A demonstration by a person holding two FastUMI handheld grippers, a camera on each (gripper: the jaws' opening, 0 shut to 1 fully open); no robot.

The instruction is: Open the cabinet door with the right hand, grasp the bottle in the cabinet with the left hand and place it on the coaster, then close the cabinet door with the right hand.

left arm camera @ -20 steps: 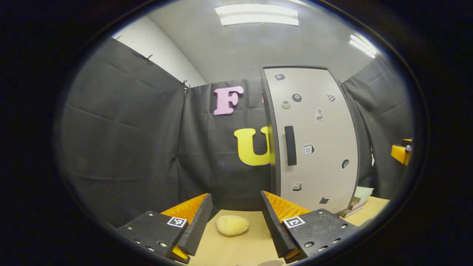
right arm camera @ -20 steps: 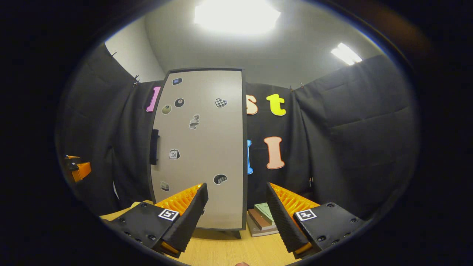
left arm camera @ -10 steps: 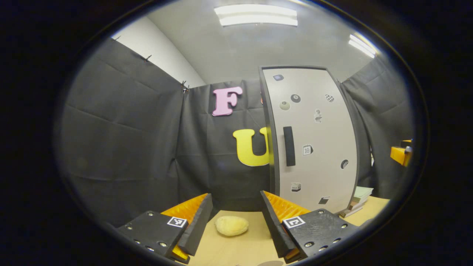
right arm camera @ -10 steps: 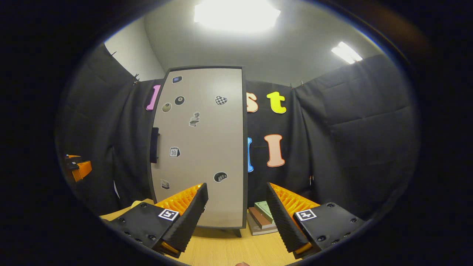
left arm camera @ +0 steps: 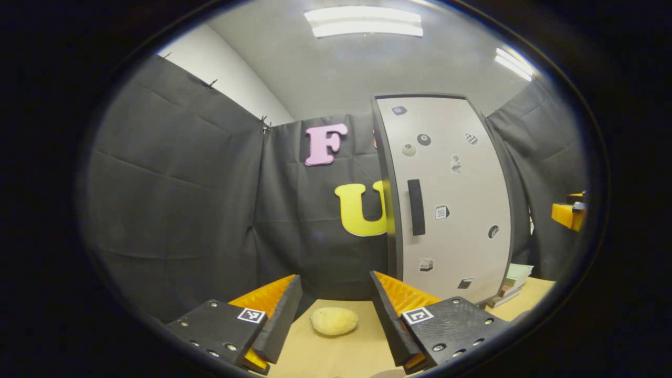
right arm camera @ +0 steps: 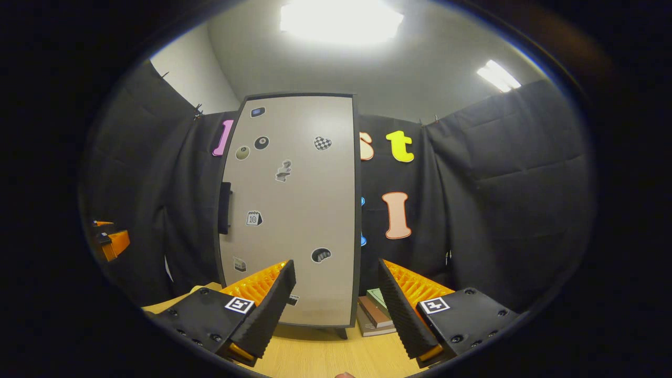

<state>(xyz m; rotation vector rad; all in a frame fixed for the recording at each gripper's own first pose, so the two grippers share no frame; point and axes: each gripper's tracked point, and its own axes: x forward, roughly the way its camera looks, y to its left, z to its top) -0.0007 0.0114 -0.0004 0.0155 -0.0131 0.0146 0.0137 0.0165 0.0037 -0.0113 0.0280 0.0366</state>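
- My left gripper (left arm camera: pixel 336 310) hangs with fingers apart over the worktop (left arm camera: pixel 341 352).
- My right gripper (right arm camera: pixel 336 294), fingers apart, faces the shut cabinet door (right arm camera: pixel 294 210).

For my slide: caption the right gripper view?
Open right gripper faces the closed cabinet door, books beside it.

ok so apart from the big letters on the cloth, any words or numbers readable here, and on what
"10": on the calendar sticker stuck to the cabinet door.
Black ball sticker, upper door: a digit in its pale spot, too small to read.
Other door stickers: too small or blurred to read.
Books beside the cabinet: no legible text.
Square marker: a black-and-white pattern, no words.
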